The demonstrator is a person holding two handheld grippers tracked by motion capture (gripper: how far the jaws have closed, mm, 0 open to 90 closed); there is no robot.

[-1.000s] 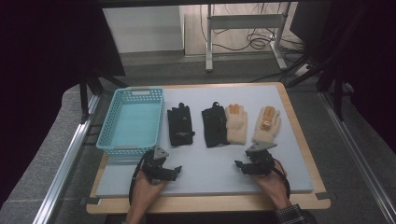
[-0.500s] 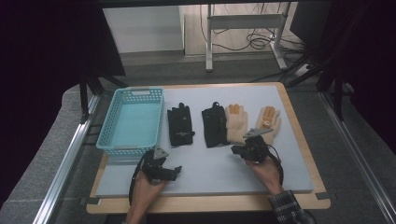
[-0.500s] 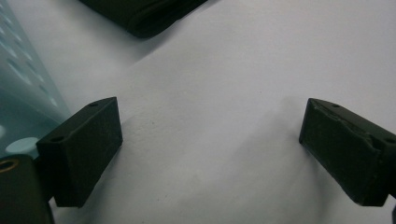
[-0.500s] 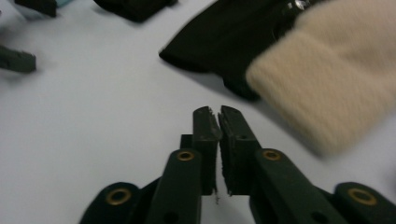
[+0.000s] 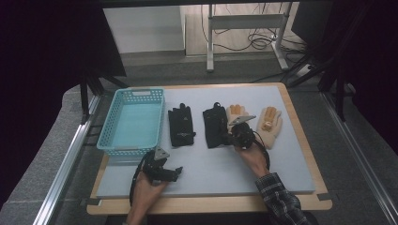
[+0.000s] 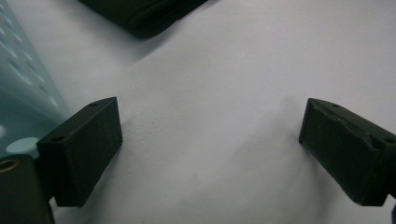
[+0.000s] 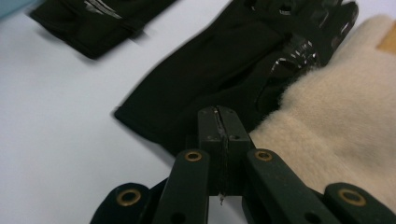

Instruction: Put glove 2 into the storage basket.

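Plainly, no readable writing marks the black glove (image 7: 219, 79) by the closed right claw (image 7: 218, 122).

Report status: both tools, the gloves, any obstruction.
Left tool open, over bare mat beside the turquoise plastic basket. Right tool shut, nothing between its jaws, at the cuffs of the black fabric glove and the cream fleece glove. No obstruction.

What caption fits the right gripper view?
Shut right hand-held gripper pointing at the seam between a black glove and a cream fleece glove.
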